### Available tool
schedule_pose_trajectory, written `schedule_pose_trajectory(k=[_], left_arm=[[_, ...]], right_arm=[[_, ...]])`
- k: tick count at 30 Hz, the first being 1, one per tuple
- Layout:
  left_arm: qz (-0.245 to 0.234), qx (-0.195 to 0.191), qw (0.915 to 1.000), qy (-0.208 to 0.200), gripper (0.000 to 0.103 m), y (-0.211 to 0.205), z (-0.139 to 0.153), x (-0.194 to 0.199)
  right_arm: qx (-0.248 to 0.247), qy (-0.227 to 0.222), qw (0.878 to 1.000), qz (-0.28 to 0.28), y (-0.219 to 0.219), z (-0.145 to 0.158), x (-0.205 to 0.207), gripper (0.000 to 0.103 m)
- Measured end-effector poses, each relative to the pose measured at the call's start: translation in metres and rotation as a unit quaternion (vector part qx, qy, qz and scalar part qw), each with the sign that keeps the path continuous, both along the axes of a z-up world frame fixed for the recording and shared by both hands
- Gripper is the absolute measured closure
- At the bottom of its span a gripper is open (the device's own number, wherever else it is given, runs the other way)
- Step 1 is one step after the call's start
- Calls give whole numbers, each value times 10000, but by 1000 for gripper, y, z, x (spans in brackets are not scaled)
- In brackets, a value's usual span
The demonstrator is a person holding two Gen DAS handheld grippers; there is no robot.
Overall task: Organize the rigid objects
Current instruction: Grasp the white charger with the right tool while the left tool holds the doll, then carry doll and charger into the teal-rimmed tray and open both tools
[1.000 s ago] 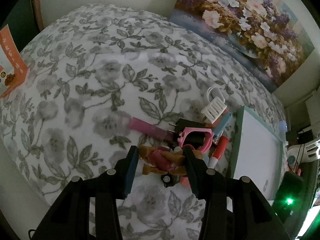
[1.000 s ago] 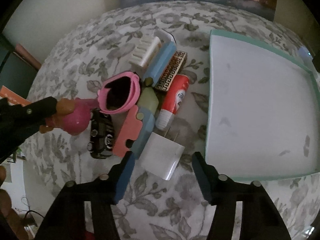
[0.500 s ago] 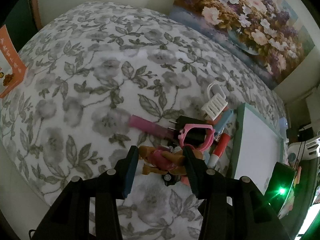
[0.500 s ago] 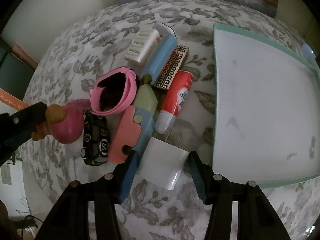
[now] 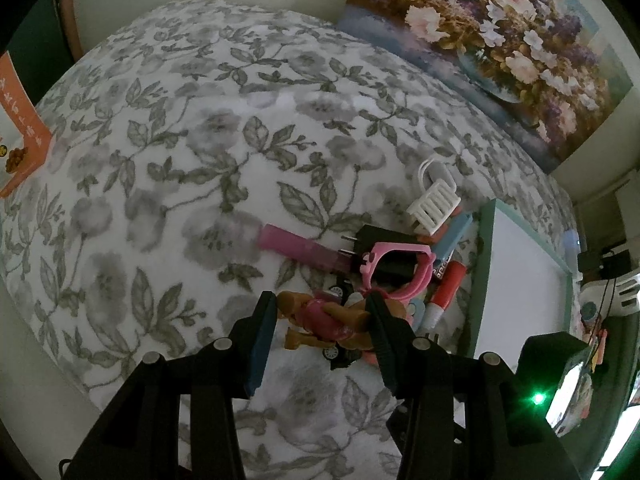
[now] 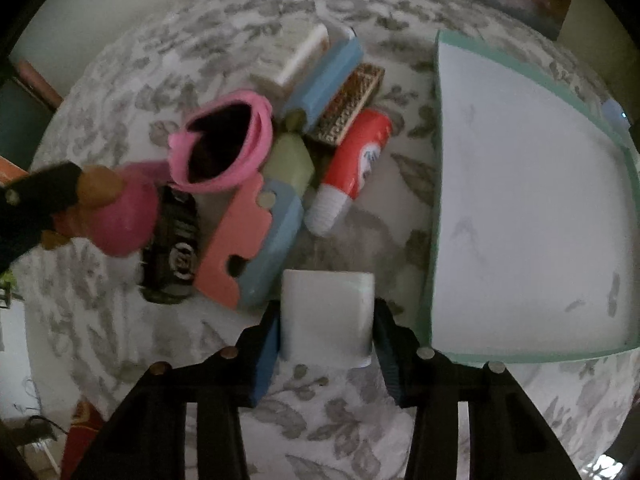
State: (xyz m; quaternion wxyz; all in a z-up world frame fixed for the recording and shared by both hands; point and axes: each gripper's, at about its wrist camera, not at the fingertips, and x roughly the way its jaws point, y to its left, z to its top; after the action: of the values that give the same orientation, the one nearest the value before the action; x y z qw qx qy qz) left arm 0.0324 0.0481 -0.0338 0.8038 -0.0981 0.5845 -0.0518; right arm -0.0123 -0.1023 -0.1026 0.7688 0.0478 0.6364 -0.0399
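Note:
My left gripper (image 5: 320, 312) is shut on a small brown and pink toy figure (image 5: 324, 322), held just above the pile of objects. In the right wrist view that figure (image 6: 120, 216) shows at the left. My right gripper (image 6: 326, 320) points down over a white charger block (image 6: 327, 308); its jaws are closing and both pads touch the block's sides. The pile holds a pink band (image 6: 224, 148), a black toy car (image 6: 172, 248), a coral piece (image 6: 236, 244), a red glue tube (image 6: 352, 164) and a white comb (image 6: 300, 60).
A white tray with a teal rim (image 6: 434, 200) lies right of the pile, its inside bare. An orange box (image 5: 20, 140) sits at the table's far left edge. A flower painting (image 5: 500, 40) leans against the back wall. The floral cloth (image 5: 180, 140) covers the table.
The right gripper's jaws have narrowed onto the white charger block, which now sits straight between the fingers. The left gripper has stayed put with the toy figure.

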Motion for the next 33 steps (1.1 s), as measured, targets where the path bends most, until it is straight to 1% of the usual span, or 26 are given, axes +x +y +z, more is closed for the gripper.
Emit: schedule_pose_trajectory(k=[4,8,10,15,18,21,23,25,28,33], left_arm=[[-15,22,10000,15,55,0,-1,1],[-25,62,10000,38,55,0,-3,1],[-19,81,10000,31,55,-1,-3,1],[13,121,9999,-60,55,0,1,0],[-5,202,9998,-91,55,-3,2,0],[-57,249,9996,-90,55,-9,3,0],[-99,301,9995,-98,55,-16,5,1],[-189,372,9990,-145,55,-26,10,2],[-426,485,9976,-247,55,-49,21,4],[-886,588,9938,-328,55,-101,32,14]], right_arm=[[-158,-21,9998,112,6,-1,-1,58],[14,-29,10000,-4,2,2,-1,58],[194,-99,9998,-50,-1,10,-2,58],[451,-397,9981,-104,-8,37,-4,58],[440,-567,9972,-207,-18,47,-5,58],[358,-701,9959,-452,-33,58,-5,58],[393,-764,9942,-649,-49,60,-1,58],[309,-835,9924,-856,-67,65,-1,58],[114,-888,9892,-1157,-92,68,0,58],[74,-870,9824,-1649,-141,66,-2,58]])
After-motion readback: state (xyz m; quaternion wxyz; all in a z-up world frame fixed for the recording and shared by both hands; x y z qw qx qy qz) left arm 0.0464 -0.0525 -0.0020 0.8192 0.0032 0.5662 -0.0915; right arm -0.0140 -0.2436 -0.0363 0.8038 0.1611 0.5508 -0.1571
